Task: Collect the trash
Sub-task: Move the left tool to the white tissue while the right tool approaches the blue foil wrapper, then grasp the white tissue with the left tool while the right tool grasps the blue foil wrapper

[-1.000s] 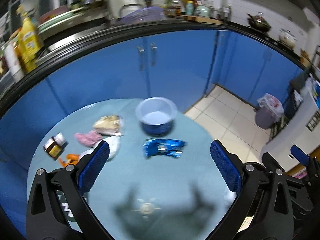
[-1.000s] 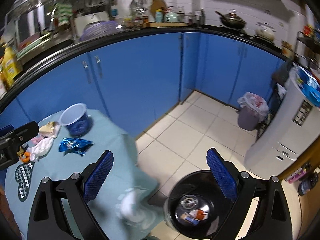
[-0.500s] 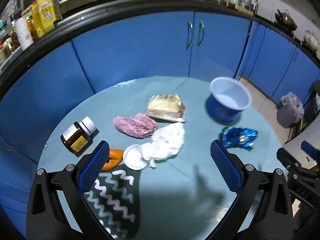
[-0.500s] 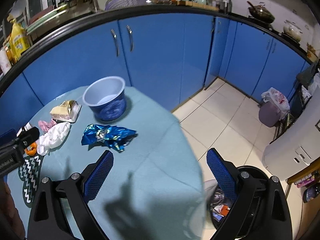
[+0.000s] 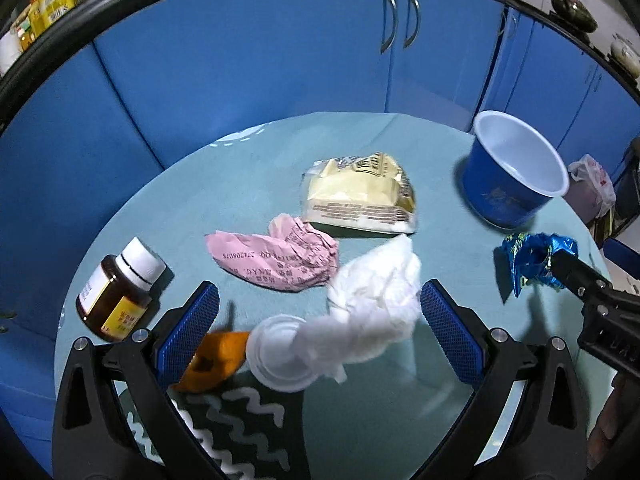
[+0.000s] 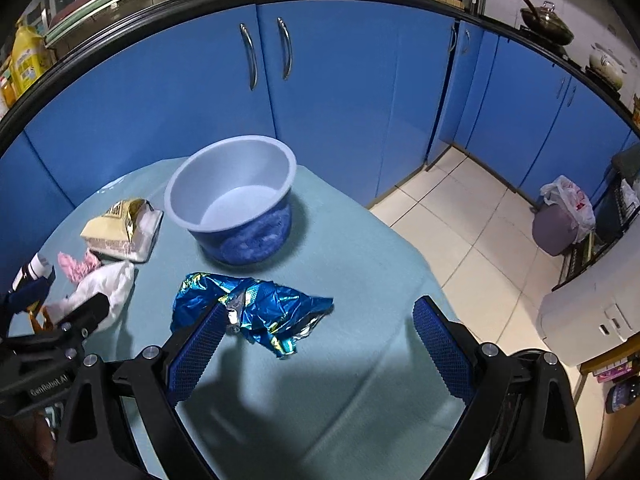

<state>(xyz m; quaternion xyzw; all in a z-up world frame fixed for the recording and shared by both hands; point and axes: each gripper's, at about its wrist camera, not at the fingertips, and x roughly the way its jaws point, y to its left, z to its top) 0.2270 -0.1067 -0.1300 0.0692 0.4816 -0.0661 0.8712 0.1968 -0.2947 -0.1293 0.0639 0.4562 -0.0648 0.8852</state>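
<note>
Left wrist view. Left gripper (image 5: pixel 318 322) spread wide, jaws empty, nothing pinched. Between the two blue pads: crumpled white tissue (image 5: pixel 374 296), just inside the right pad, and a small white plastic lid (image 5: pixel 280 354) touching the tissue's near end. Orange scrap (image 5: pixel 214 356) right against the left pad (image 5: pixel 188 330), partly behind it; contact not clear. Beneath the jaws, dark mat with white zigzag pattern (image 5: pixel 236 428). Ahead of the gap: crumpled pink paper (image 5: pixel 276 254), then a yellow snack packet (image 5: pixel 358 194) beyond it. Outside the left pad: brown medicine bottle with white cap (image 5: pixel 118 290), lying tilted. Far out past the right pad: blue paper bowl (image 5: pixel 514 176) upright, and blue foil wrapper (image 5: pixel 530 258) near it, partly behind the other tool's black frame. All on the teal tablecloth (image 5: pixel 240 184).

Right wrist view. Right gripper (image 6: pixel 316 342) likewise wide open, gripping nothing. Blue foil wrapper (image 6: pixel 256 306) lying flat just ahead of the gap, its near-left part overlapped by the left pad (image 6: pixel 196 354); touching or only in front, cannot tell. Blue paper bowl (image 6: pixel 236 204) farther ahead, apart from the wrapper. Off to the left of the jaws: yellow snack packet (image 6: pixel 120 230), pink paper (image 6: pixel 78 266), white tissue (image 6: pixel 106 290). Right pad over the tablecloth's edge. Below the right side of the frame, dark round bin (image 6: pixel 520 364) on the tiled floor, mostly hidden.
</note>
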